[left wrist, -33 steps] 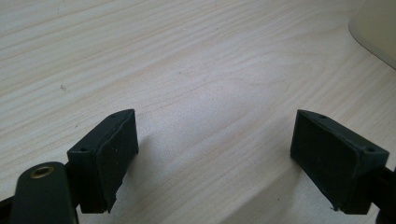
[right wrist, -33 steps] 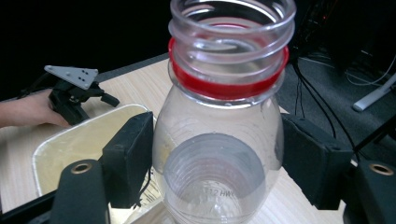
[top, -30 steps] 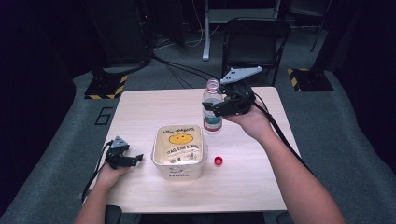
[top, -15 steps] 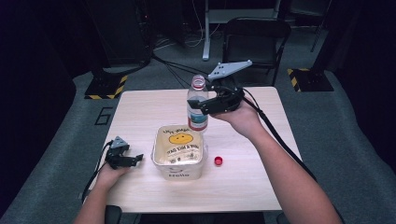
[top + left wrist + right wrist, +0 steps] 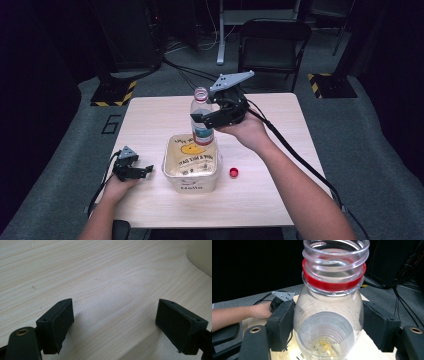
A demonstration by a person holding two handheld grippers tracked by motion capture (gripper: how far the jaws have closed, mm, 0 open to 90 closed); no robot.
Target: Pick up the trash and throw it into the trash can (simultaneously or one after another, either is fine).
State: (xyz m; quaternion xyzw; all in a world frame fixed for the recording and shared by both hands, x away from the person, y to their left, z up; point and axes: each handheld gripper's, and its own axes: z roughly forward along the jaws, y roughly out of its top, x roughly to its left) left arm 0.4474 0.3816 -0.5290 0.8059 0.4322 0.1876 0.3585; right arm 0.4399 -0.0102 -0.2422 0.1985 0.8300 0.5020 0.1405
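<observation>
My right gripper [image 5: 204, 120] is shut on a clear plastic bottle [image 5: 201, 102] with a red neck ring and no cap. It holds the bottle roughly upright above the back rim of a cream tub [image 5: 170, 172] with a yellow smiley on it. In the right gripper view both pads [image 5: 280, 323] press the bottle [image 5: 329, 315] at its shoulder. A red cap [image 5: 233, 172] lies on the table right of the tub. Left of the tub, my left gripper [image 5: 145, 170] rests on the wood, open, with nothing between its pads [image 5: 60, 322].
The light wooden table [image 5: 150, 125] has bare room at the left and back. A corner of the tub [image 5: 201, 255] is at the upper right of the left gripper view. A black chair [image 5: 272, 45] and cables stand beyond the far edge.
My right gripper has carried the bottle leftward from the back right of the table to above the tub's back rim. The left gripper has stayed where it was.
</observation>
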